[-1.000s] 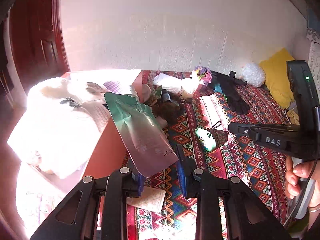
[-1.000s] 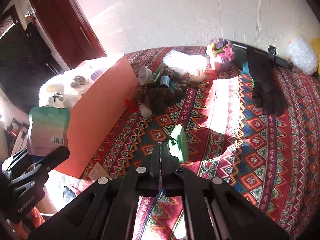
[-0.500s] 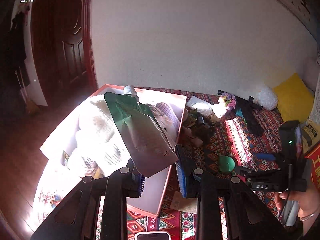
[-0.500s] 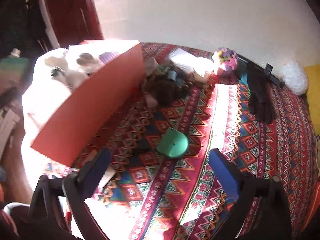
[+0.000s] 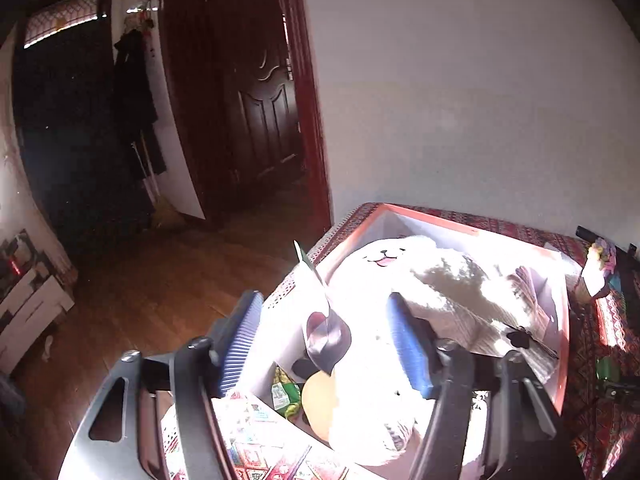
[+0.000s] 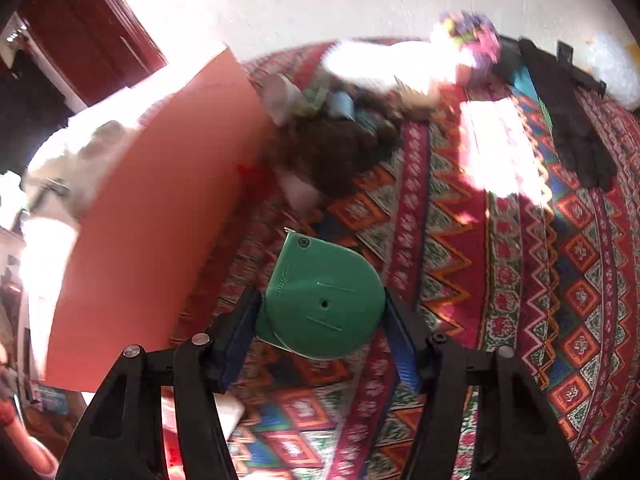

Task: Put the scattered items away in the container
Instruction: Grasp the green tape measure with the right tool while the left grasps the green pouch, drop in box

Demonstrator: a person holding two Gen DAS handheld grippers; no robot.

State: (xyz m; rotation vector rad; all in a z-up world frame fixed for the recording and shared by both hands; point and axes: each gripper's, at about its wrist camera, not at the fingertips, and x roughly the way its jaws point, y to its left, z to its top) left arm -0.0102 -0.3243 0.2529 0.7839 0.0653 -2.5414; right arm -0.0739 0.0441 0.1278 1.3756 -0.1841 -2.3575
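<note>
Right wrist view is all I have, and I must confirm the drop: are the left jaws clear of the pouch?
Observer: Yes. The left gripper has just been opening; the pouch is edge-on between its jaws, touching neither pad.
Operator: Is it over the box?
Observer: It looks so, by the near left wall of the box.
Operator: What's below?
Observer: A white plush, face up, fills most of it.

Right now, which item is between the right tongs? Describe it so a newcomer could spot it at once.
Start at the big orange box on the patterned cloth. Just right of its near corner, between the blue pads of the right tongs, lies a flat green plastic case, rounded on one side and squared on the other. It is the only solid green thing on the open cloth.
</note>
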